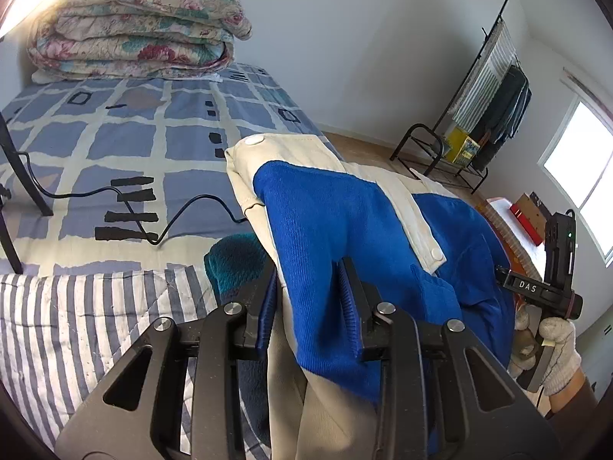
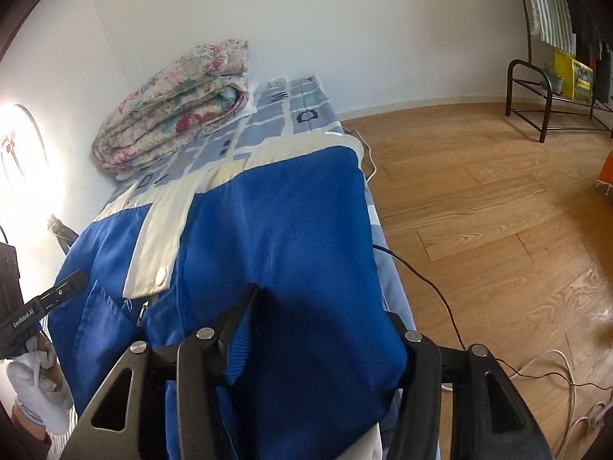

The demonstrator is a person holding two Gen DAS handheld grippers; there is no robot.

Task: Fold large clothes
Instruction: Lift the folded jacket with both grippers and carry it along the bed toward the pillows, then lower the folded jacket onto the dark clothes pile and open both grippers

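Both grippers (image 1: 310, 287) (image 2: 325, 329) hold blue-cream jacket (image 2: 276, 211) fabric loosely on the checked bed (image 1: 115, 134).

The bed (image 1: 126, 122) carries a folded floral quilt (image 1: 138, 30), a blue-and-cream jacket (image 1: 329, 207) and a black cable (image 1: 184, 211).

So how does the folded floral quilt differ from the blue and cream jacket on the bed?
The floral quilt is a thick folded stack; the jacket is only loosely draped. The quilt lies untouched by the wall; the jacket's blue fabric runs between the fingers of the left claw and right claw. Both rest on the checked bed.
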